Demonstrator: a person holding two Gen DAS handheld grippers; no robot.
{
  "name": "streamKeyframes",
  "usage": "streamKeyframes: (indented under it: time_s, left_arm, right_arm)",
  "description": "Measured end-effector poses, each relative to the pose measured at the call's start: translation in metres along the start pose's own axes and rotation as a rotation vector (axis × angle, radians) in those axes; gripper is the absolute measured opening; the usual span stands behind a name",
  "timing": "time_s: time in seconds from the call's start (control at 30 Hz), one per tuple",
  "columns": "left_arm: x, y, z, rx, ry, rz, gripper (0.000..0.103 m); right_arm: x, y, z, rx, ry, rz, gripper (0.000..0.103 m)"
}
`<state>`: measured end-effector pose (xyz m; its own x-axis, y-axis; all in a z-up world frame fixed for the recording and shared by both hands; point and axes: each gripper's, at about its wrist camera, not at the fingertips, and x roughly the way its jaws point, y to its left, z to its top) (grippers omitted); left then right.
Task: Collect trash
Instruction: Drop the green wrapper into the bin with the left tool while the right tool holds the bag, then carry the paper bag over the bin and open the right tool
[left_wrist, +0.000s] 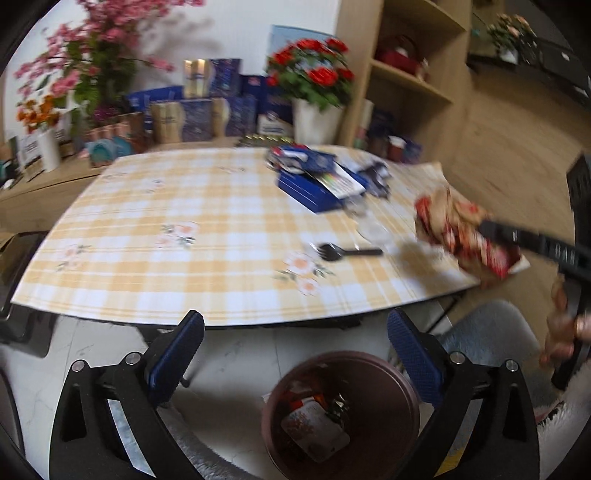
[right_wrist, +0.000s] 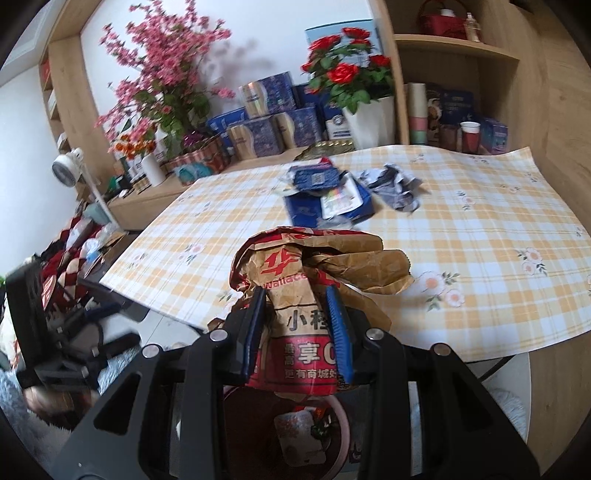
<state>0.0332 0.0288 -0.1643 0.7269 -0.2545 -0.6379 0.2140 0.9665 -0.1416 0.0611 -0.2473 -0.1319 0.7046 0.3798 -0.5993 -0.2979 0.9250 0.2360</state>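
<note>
Tabletop first: a smooth yellow-and-white checked tablecloth (left_wrist: 177, 206) printed with small flowers covers the whole table, its near edge curling over pale floor tiles. Behind it, light wooden shelving (right_wrist: 458, 48) holds a white pot of red roses (right_wrist: 351, 77) and stacks of glossy blue boxes (right_wrist: 273, 125).

Down on the floor, just past the table's near edge, sits the round dark brown plastic bin (left_wrist: 399, 373), and inside it lie a rounded white packet with red print (left_wrist: 314, 428) and a few darker scraps.

Over to the right gripper (right_wrist: 297, 332): its blue textured pads are pinching a crumpled brown-and-red paper takeaway bag (right_wrist: 314, 258), creased and puffed at the top, held above the bin's mouth in the right wrist view. From the left wrist view the same bag hangs blurred off the table's right corner.

The left gripper (left_wrist: 295, 354) is spread wide, nothing between its ribbed blue pads, poised over the bin; its jaws have just been opening.

Still on the cloth: a flat blue cardboard box (left_wrist: 314, 188) with wrappers piled on it, a crumpled grey-blue wrapper (right_wrist: 395, 184) beside it, a clear crinkled film (left_wrist: 373, 229), and a small black plastic fork (left_wrist: 347, 253).
</note>
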Motion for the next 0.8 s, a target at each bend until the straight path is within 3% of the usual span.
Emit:
streamKeyframes:
  time_s: [0.3, 0.8]
  left_arm:
    - [-0.039, 0.013, -0.008, -0.051, -0.092, 0.119, 0.097]
    - [-0.031, 0.019, -0.015, -0.095, -0.056, 0.115, 0.097]
  right_arm:
    - [0.011, 0.035, -0.023, -0.051, 0.114, 0.125, 0.036]
    - [0.024, 0.049, -0.053, -0.051, 0.334, 0.178, 0.036]
